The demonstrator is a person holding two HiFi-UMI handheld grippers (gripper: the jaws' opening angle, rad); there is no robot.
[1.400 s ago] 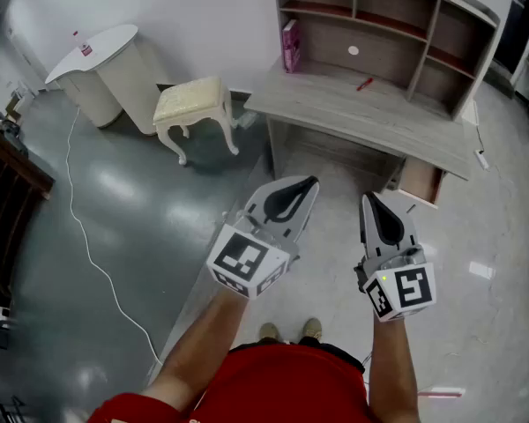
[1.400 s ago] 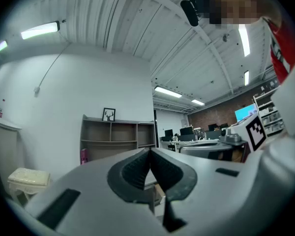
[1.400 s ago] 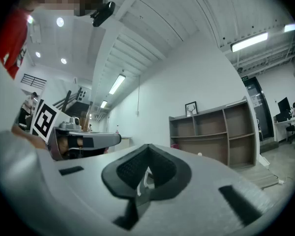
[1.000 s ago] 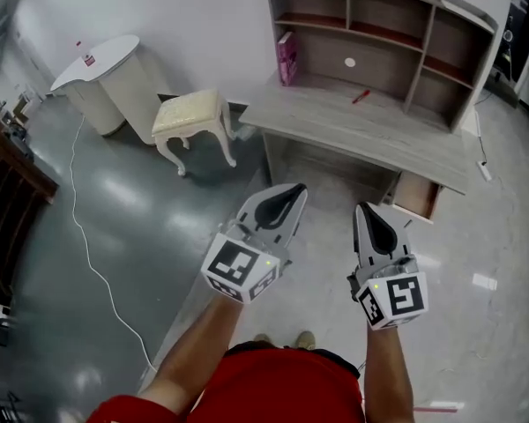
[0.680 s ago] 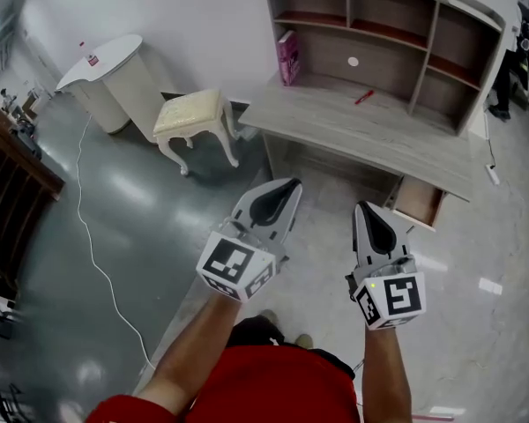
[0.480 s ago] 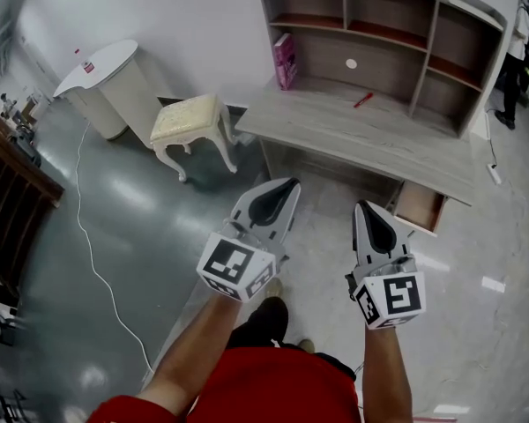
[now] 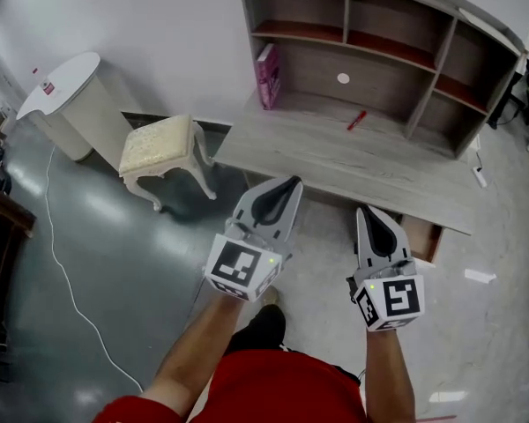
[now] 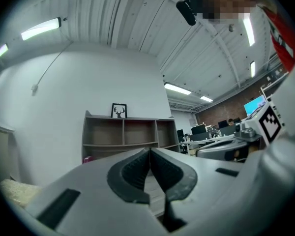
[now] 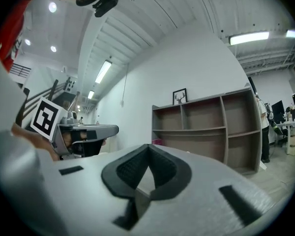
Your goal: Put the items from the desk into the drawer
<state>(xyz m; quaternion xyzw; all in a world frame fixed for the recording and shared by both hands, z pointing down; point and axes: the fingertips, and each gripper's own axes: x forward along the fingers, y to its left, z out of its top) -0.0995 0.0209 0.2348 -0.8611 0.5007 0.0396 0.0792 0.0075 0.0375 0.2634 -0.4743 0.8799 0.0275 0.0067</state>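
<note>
A grey wooden desk (image 7: 335, 161) with a shelf hutch (image 7: 379, 51) stands ahead in the head view. On it lie a red pen (image 7: 356, 120) and a small white disc (image 7: 343, 78), and a pink book (image 7: 266, 76) stands upright at the left end. A drawer (image 7: 421, 236) under the desk's right side hangs open. My left gripper (image 7: 291, 183) and right gripper (image 7: 368, 211) are both shut and hold nothing, raised side by side short of the desk. In the gripper views the hutch (image 8: 123, 136) (image 9: 206, 127) shows beyond the closed tips.
A cream stool (image 7: 161, 152) stands left of the desk, with a white round table (image 7: 66, 100) further left. A white cable (image 7: 66, 280) trails across the grey floor. A framed deer picture (image 8: 119, 110) tops the hutch. My shoe (image 7: 264, 324) shows below.
The view has come closer to the desk, which now fills more of the frame. Both grippers stay shut and keep their places side by side.
</note>
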